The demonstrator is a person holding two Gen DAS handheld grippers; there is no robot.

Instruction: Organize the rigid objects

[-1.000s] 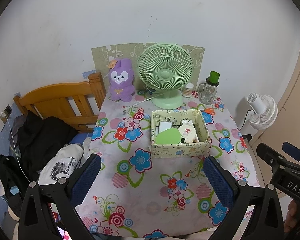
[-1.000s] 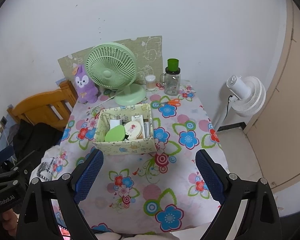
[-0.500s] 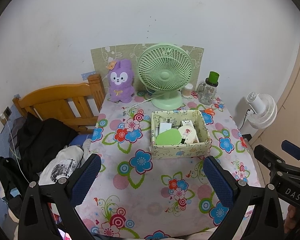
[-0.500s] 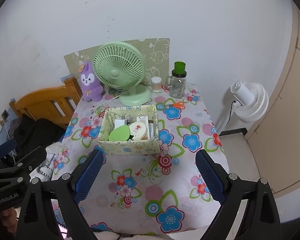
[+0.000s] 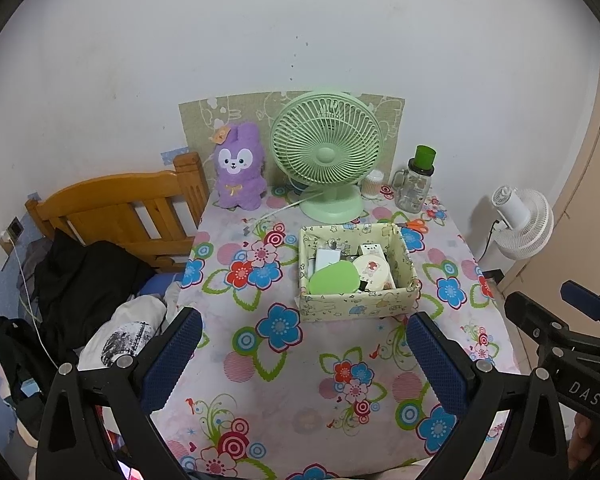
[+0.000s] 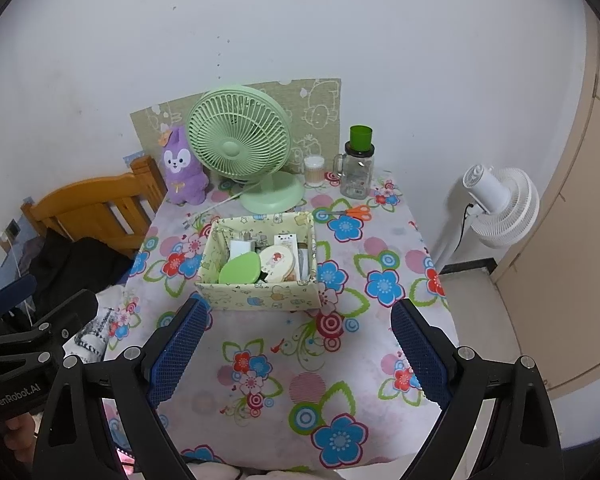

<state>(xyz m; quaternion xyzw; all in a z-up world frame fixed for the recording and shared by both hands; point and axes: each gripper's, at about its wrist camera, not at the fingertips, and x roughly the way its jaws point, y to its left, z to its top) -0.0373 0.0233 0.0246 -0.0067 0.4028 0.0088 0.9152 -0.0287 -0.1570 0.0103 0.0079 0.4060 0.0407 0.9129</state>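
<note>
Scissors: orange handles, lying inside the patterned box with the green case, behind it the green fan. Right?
Not quite. The scissors lie on the tablecloth outside the patterned box, just past its far right corner, toward the glass jar. The right wrist view shows this. The green case is in the box, and the green fan stands behind it.

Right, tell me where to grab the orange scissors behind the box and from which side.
Grip the scissors across the orange handles, coming from above: they lie flat on the tablecloth, and the box blocks a low approach. The blades look too thin to grip.
</note>
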